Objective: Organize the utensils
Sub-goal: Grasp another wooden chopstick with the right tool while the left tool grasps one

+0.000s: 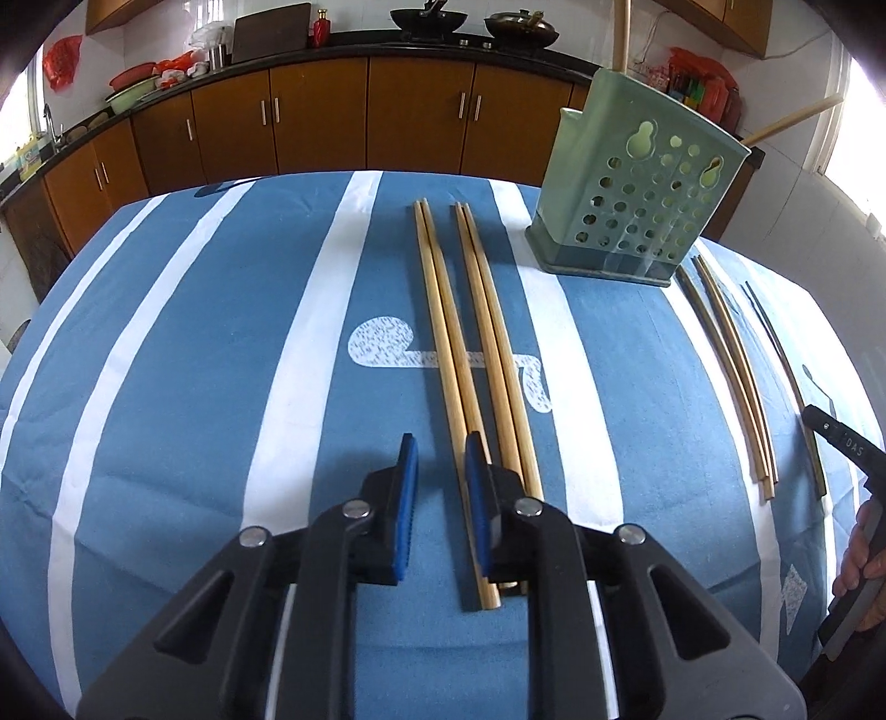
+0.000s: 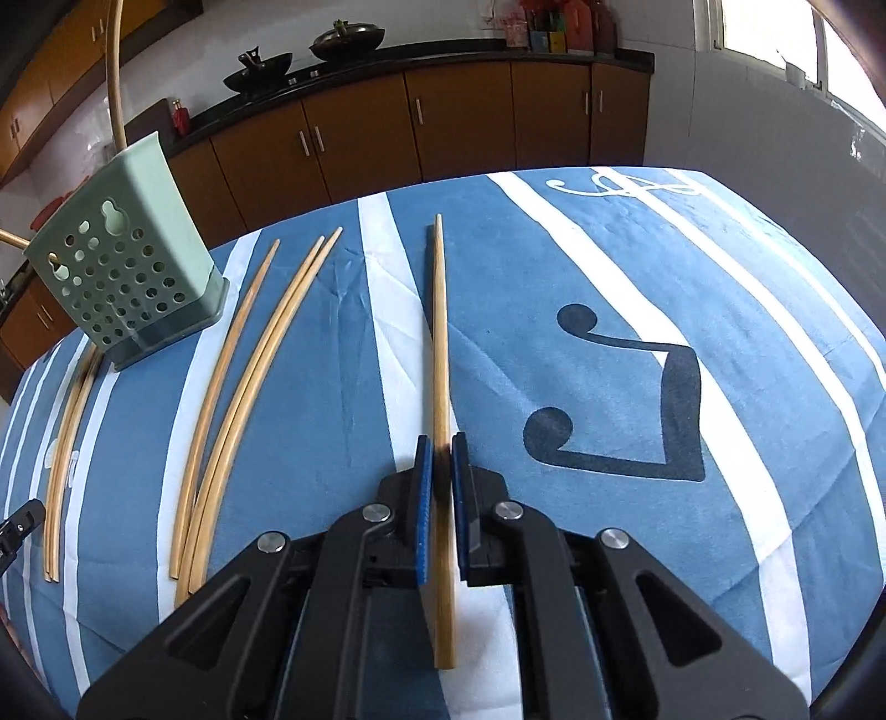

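Blue cotton tablecloth with white stripes, everything's laid out on it, and eight loose chopsticks can be counted in total.

Starting at the left: the left gripper is angled down over the near ends of four pale wooden chopsticks, which are laid as two neat pairs side by side, pointing away across the cloth. Its blue pads are set to a narrow gap with bare cloth visible between them. The leftmost stick runs right along the inner face of the right-hand pad, but nothing is squeezed from both sides, so nothing is held yet.

Next over, one pale green plastic utensil holder with round holes is stood on the cloth near the far edge, just right of the far ends of those pairs. Two long pale wooden handles can be seen sticking out of it.

Right of the holder, three more wooden chopsticks are laid flat, one alone and two touching.

Furthest right, the right gripper is clamped on one single wooden chopstick, gripped near its thick end, with the thin tip pointing away.
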Tool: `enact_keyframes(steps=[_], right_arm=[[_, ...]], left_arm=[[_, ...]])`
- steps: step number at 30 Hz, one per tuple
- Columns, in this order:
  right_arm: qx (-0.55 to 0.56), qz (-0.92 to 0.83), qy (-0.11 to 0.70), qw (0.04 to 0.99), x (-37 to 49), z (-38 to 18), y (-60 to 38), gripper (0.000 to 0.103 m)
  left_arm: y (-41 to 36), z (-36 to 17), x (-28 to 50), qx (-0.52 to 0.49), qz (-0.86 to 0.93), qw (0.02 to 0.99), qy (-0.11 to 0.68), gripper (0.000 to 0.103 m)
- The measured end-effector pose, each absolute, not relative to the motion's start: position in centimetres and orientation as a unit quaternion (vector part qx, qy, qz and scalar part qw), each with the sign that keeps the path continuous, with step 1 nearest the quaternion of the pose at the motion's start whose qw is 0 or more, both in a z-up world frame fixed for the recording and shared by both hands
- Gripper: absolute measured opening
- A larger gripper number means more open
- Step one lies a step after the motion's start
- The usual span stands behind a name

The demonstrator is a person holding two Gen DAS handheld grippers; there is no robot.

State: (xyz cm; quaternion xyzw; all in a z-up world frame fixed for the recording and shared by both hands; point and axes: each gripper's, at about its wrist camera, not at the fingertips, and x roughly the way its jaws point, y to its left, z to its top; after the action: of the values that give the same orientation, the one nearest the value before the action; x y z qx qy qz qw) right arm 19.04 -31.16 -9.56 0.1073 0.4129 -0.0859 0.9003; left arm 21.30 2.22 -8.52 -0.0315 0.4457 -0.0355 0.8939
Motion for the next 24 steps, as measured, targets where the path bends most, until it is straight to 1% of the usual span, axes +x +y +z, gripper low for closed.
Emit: enact_keyframes(steps=[11,12,13,14,19,24], right_arm=[[0.105,-0.069,0.414,0.902,19.2,-9.6,-30.6,0.008],[0.104,-0.067,0.414,0.902,19.2,-9.6,-30.5,0.008],[0.102,-0.067,0.414,0.902,19.2,-9.5,-30.5,0.008],[0.098,-0.066,0.414,0.902,19.2,-9.6,-30.4,0.008],[0.079,-0.06,0.413,0.905,19.5,-9.5,-30.1,0.008],[0.087,-0.06,0.412,0.905,19.5,-9.6,-30.3,0.008]], left_arm=[[1.7,-8.8,21.5,-0.025,-0.037,0.893,0.449,0.018],[1.7,-8.9,21.6,-0.022,-0.033,0.892,0.451,0.016],[1.7,-9.0,21.6,-0.019,-0.027,0.893,0.448,0.009],[1.8,-9.0,21.7,-0.015,-0.019,0.894,0.448,0.008],[4.1,-9.0,22.8,-0.037,0.018,0.895,0.444,0.008],[7.2,-8.9,23.4,-0.059,0.027,0.896,0.439,0.008]])
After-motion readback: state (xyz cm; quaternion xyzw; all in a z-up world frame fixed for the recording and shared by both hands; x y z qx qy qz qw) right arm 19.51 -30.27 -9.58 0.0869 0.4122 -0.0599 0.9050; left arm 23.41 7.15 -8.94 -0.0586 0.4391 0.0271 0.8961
